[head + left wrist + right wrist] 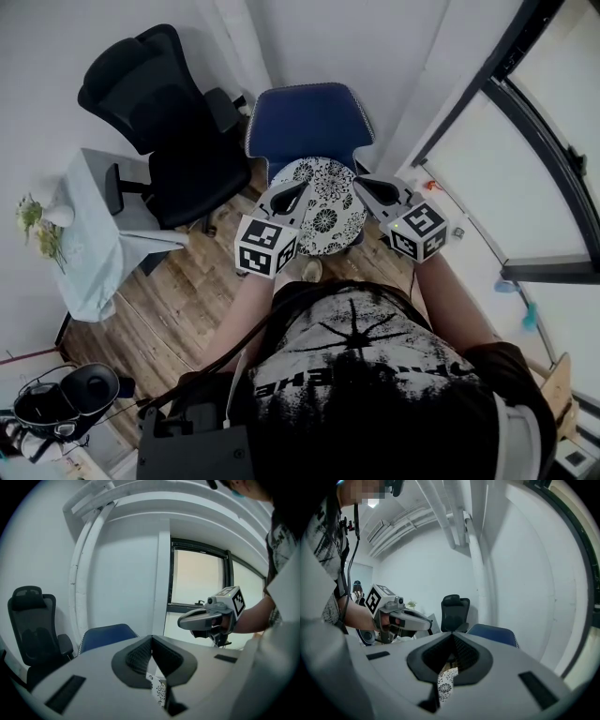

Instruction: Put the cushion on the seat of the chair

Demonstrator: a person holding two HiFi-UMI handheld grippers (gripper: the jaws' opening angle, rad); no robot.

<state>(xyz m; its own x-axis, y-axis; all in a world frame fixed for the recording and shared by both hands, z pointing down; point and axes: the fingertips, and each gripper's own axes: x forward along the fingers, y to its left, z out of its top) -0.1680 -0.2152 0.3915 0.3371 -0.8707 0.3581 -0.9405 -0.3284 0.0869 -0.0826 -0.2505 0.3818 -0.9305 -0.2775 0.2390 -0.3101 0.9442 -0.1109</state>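
Cushion (326,208): round, white with black floral print — pinched at opposite edges by the left gripper (292,195) and right gripper (367,187), over the seat.
Chair (309,120): blue, back upright, seat largely hidden under the cushion.

Cloth cushion (323,211) with printed pattern, blue fabric chair (309,122), matt wood-plank floor (178,300).

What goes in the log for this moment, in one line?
left gripper: shut on cushion | right gripper: shut on cushion | cushion: held over blue chair | release: not yet
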